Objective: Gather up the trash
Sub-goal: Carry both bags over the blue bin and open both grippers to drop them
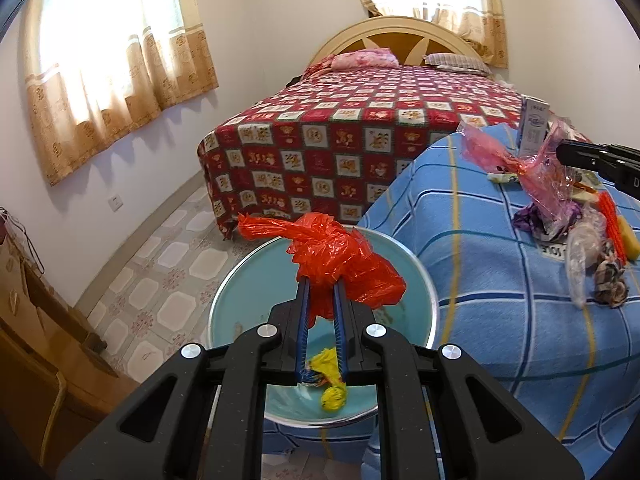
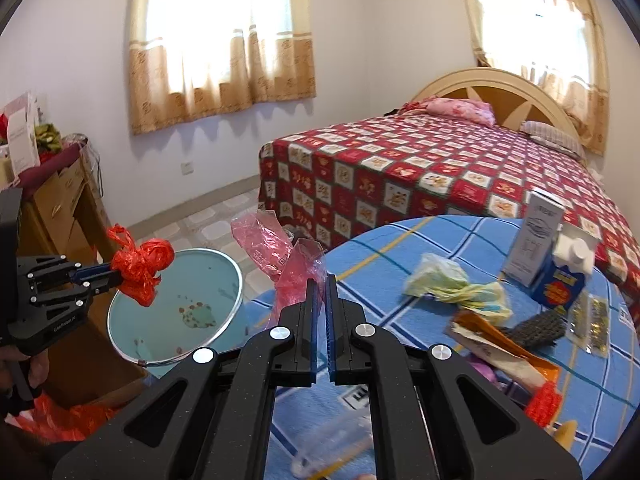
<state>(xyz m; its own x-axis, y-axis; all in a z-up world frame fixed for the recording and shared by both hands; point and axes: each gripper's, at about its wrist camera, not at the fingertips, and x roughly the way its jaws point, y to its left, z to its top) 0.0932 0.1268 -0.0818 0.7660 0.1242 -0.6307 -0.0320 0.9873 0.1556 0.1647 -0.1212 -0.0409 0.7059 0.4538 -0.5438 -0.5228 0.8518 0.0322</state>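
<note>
Left gripper jaws clamp red bag above basin; only left view shows yellow wrapper inside. Right gripper jaws clamp pink bag.

A bedroom with plain white walls takes in bright daylight through two windows hung with sheer cream curtains bordered in tan floral print. A bed with a rounded cream-and-wood headboard stands against the far wall under a red and white patchwork-patterned bedspread, with a pink pillow at its head. The floor is pale patterned tile. A light wooden cabinet stands by the left wall, near a white wall socket.
</note>
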